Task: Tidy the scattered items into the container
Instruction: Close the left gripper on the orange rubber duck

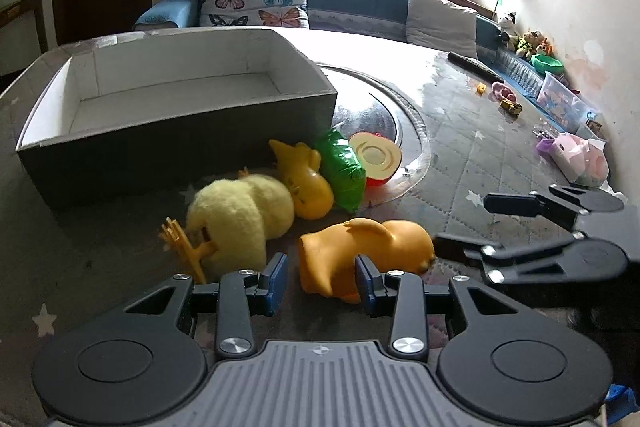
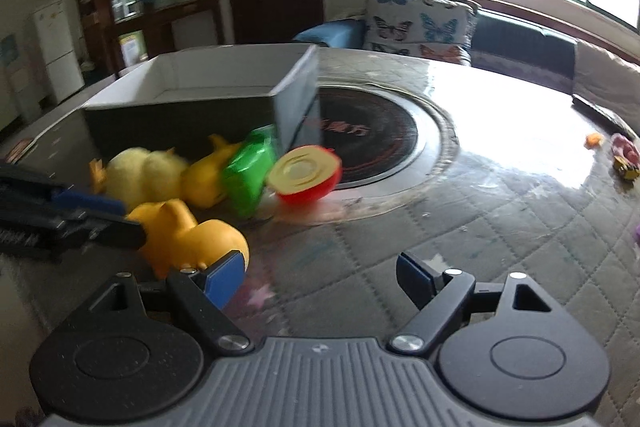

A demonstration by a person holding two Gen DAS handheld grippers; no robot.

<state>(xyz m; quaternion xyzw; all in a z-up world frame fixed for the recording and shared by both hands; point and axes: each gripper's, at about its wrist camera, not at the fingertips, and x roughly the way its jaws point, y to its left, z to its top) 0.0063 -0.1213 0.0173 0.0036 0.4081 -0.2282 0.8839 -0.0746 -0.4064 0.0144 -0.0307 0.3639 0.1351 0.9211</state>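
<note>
Here we find the box point(image 1: 180, 131), dark outside and white inside, standing on the quilted desk point(image 1: 480, 155) with nothing visible in it. The scattered items lie in a cluster just in front of its near wall and right corner.

We note a fluffy yellow chick point(image 1: 240, 215) lying on its side, orange feet toward the left wrist camera. Beside it rests a yellow rubber duck point(image 1: 304, 179), touching the chick. A green packet point(image 1: 344, 167) leans next to that duck, and a red toy half-fruit point(image 1: 376, 159) with its cut face up sits against the packet, at the edge of the round glass plate point(image 1: 404, 131).

An orange rubber duck point(image 1: 372, 247) lies nearest us, apart from the box. The left gripper point(image 1: 320, 279) has its jaws set either side of this duck's lower end; the right pad overlaps the duck, yet we cannot tell whether the pads press on it.

The right gripper point(image 2: 320, 279) stands with its jaws spread wide and nothing between them; its left finger point(image 2: 224, 275) is just beside the orange duck's head. The right wrist view is blurred.
</note>
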